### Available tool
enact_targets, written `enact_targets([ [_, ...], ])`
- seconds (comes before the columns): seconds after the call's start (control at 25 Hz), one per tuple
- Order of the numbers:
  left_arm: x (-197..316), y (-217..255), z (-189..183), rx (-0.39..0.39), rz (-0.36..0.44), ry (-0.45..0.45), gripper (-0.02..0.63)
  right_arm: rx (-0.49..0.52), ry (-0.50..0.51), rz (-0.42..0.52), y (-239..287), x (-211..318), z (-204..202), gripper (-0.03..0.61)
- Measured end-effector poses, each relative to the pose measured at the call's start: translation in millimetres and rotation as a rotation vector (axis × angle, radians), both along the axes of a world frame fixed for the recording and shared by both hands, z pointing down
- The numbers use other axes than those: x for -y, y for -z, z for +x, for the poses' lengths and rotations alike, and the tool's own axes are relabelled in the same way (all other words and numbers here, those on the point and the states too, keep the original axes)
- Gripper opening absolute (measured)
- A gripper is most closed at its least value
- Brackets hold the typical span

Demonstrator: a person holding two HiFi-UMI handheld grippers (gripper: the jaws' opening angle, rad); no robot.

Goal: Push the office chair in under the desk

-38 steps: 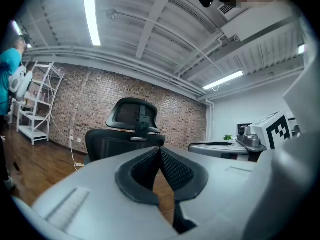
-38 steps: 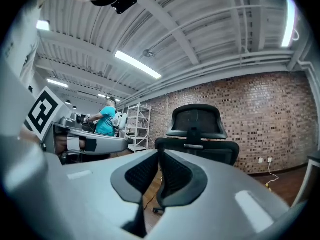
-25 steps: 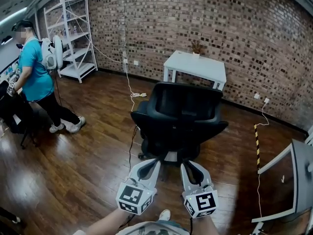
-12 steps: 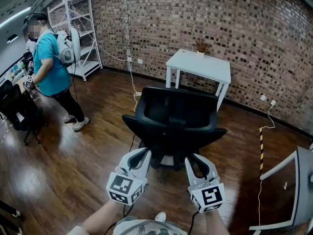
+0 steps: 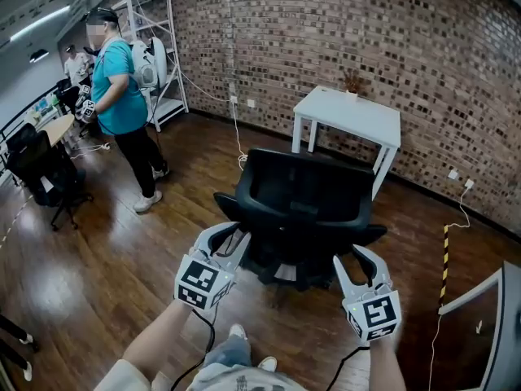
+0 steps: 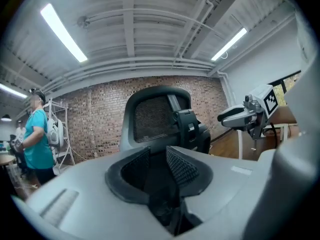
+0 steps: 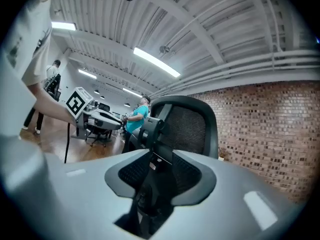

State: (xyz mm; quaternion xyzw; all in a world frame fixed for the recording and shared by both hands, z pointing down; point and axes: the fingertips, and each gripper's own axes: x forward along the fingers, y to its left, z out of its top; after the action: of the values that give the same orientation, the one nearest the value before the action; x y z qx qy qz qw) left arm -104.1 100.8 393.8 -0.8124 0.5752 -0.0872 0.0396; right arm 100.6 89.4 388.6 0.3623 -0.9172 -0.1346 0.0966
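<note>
The office chair (image 5: 303, 204) stands on the wooden floor (image 5: 106, 275) with its back toward the person and its seat facing the white tabletop (image 5: 350, 112) by the brick wall (image 5: 391, 39). It is short of the desk and no part of it is under it yet, so the push looks to be only starting. The left claw (image 5: 232, 236) is just beside the left edge of the backrest and the right claw (image 5: 356, 261) is near the right armrest. Both are opening, the pads of each standing apart, and neither presses on anything (each gripper view shows the mesh back and its spine ahead of the jaws, not clamped between them). To do this step well, I would set one claw flat against each side of the backrest at the same height. I would then push evenly, so the castors roll straight toward the gap between the desk legs and the chair does not swivel. The white cable (image 5: 239, 149) trailing over the floor near the base could snag a wheel, and the armrests may meet the tabletop's edge. A person in a teal shirt (image 5: 120, 88) stands well apart by the shelving (image 5: 167, 55). No brand or writing can be read; the claw cubes carry only black-and-white square patterns.
</note>
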Motion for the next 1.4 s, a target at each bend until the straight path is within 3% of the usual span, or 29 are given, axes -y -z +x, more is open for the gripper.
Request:
enact_targets([
  [0.36, 38, 1, -33, 0.175, -0.01, -0.044, 0.147, -0.226, 0.027, 0.027, -1, 31, 17, 0.179],
  [0.68, 57, -9, -68, 0.318, -0.07, -0.091, 0.21, -0.354, 0.046, -0.007, -4, 60, 20, 0.216],
  [1.16, 85, -62, -73, 0.533, -0.22, -0.221, 0.273, -0.569, 0.106, -0.066, -32, 94, 25, 0.279],
  [1.4, 105, -72, -68, 0.594, -0.233, -0.254, 0.296, -0.671, 0.118, -0.09, -37, 100, 43, 0.305],
])
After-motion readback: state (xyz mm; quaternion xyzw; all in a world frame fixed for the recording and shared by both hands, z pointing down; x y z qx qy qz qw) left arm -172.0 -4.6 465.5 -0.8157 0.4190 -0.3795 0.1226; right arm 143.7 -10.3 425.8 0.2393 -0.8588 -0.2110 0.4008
